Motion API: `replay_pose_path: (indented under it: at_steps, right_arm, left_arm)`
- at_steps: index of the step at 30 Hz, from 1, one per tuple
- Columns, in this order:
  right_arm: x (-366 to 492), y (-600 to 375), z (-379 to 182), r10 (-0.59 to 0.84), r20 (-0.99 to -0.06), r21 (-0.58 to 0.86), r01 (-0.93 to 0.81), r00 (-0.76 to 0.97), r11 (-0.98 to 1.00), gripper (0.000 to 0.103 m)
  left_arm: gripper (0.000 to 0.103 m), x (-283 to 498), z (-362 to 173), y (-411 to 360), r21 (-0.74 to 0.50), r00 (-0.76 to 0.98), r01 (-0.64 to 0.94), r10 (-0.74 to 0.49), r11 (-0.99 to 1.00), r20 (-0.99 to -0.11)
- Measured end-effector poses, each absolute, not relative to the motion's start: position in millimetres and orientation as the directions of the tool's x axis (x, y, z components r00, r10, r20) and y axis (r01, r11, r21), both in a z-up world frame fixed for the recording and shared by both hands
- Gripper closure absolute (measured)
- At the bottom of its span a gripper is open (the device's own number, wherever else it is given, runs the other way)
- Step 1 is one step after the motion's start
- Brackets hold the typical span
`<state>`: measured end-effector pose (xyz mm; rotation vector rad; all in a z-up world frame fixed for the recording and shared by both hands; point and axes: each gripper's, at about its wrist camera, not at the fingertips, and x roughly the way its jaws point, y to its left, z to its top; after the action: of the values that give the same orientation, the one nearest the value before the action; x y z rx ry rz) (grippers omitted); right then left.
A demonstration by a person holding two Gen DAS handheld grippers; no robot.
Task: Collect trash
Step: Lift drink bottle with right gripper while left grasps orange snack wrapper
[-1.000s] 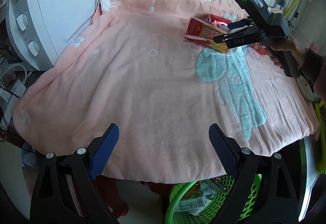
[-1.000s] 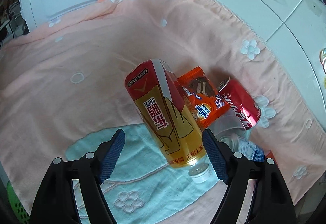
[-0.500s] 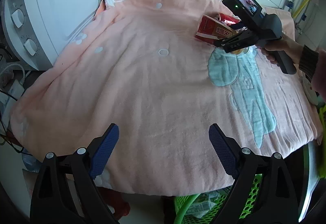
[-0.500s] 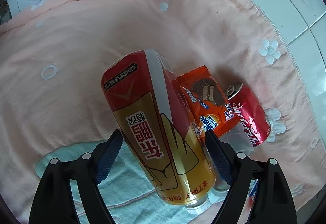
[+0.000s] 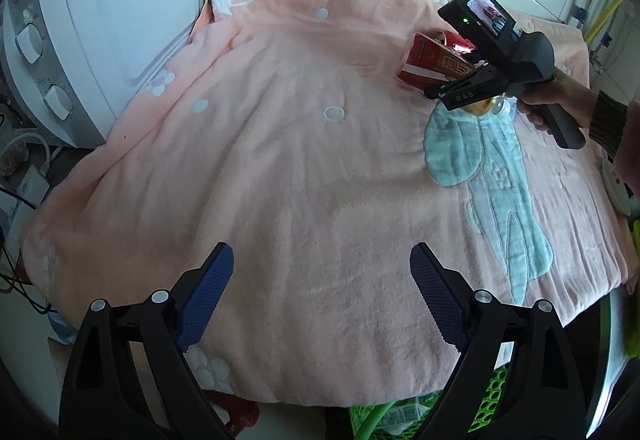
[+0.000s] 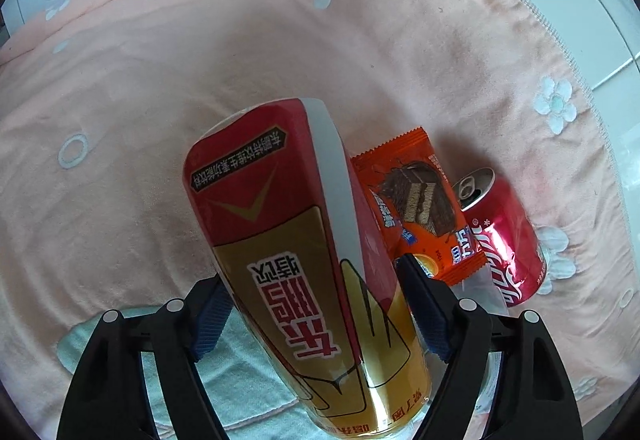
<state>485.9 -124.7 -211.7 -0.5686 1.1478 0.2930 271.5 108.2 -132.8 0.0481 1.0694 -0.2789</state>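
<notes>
A red-and-gold drink bottle [image 6: 304, 260] lies on the pink blanket [image 5: 300, 160], with its cap end towards the camera. My right gripper [image 6: 312, 280] straddles it, a blue pad close by each side, and the jaws are closing. The bottle still rests on the blanket. To its right lie an orange snack wrapper [image 6: 416, 208] and a red cola can [image 6: 504, 240]. The left wrist view shows the bottle [image 5: 432, 62] at the far right, under the right gripper [image 5: 460, 96] held by a hand. My left gripper [image 5: 320, 268] hangs open over the blanket's near edge with nothing between its fingers.
A white appliance with knobs [image 5: 100, 20] stands against the blanket's left side. A green basket [image 5: 492, 392] holding some trash sits on the floor below the blanket's near edge. A tiled wall runs behind. Cables lie at the far left.
The right gripper has come down and forward until its pads flank the bottle. The left gripper has drifted forward over the blanket, so less of the green basket shows.
</notes>
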Motion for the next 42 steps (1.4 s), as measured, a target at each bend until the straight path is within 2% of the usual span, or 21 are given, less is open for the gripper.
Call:
replay_pose_path:
  at_steps: [11, 18, 30, 42]
  right_arm:
    - [444.8, -180.5, -156.1, 0.041, -0.915, -0.117, -0.362, 0.401, 0.925, 0.030]
    - [406.2, -221.5, -118.1, 0.099, -0.896, -0.013, -0.247, 0.433, 0.969, 0.031]
    - [344.2, -249.4, -90.0, 0.133, -0.857, 0.066, -0.151, 0.498, 0.986, 0.031]
    - [304.3, -250.0, -87.3, 0.131, -0.847, 0.083, -0.114, 0.516, 0.990, 0.031]
  left_arm:
    - [0.014, 320.0, -115.6, 87.5, -0.124, 0.486, 0.252, -0.236, 0.960, -0.842]
    - [0.015, 366.4, -111.6, 37.6, -0.112, 0.502, 0.334, -0.277, 0.936, -0.819]
    - [0.016, 456.3, -136.6, -65.8, -0.124, 0.441, 0.467, -0.353, 0.875, -0.825]
    - [0.016, 511.3, -181.4, -111.4, -0.283, 0.321, 0.442, -0.444, 0.851, -0.836]
